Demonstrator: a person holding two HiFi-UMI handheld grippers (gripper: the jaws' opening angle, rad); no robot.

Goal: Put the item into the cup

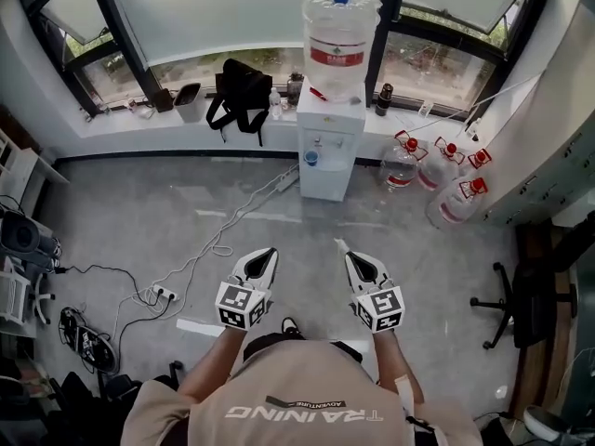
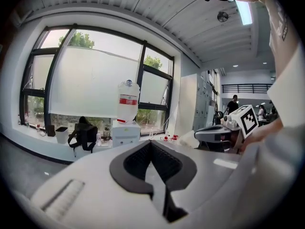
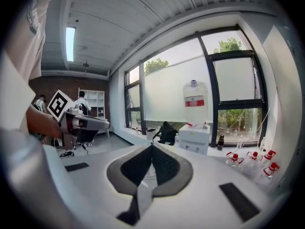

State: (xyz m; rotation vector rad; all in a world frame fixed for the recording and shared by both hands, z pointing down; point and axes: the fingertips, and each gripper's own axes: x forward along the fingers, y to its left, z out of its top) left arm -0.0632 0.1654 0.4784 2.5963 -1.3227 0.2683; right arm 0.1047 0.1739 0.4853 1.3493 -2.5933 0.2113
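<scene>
No cup and no loose item can be made out in any view. In the head view my left gripper (image 1: 268, 253) and right gripper (image 1: 342, 247) are held side by side at waist height, pointing forward over the grey floor. Both are shut with nothing between the jaws. The left gripper view shows its dark pads (image 2: 138, 161) pressed together at the tip, and the right gripper (image 2: 220, 133) beside it. The right gripper view shows the same closed pads (image 3: 164, 165), with the left gripper (image 3: 86, 123) off to its left.
A white water dispenser (image 1: 328, 151) with a big bottle (image 1: 339, 35) stands ahead by the window. Spare water bottles (image 1: 437, 170) lie right of it. A black backpack (image 1: 240, 91) sits on the sill. Cables and a power strip (image 1: 163, 294) cross the floor at left; an office chair (image 1: 521, 300) stands at right.
</scene>
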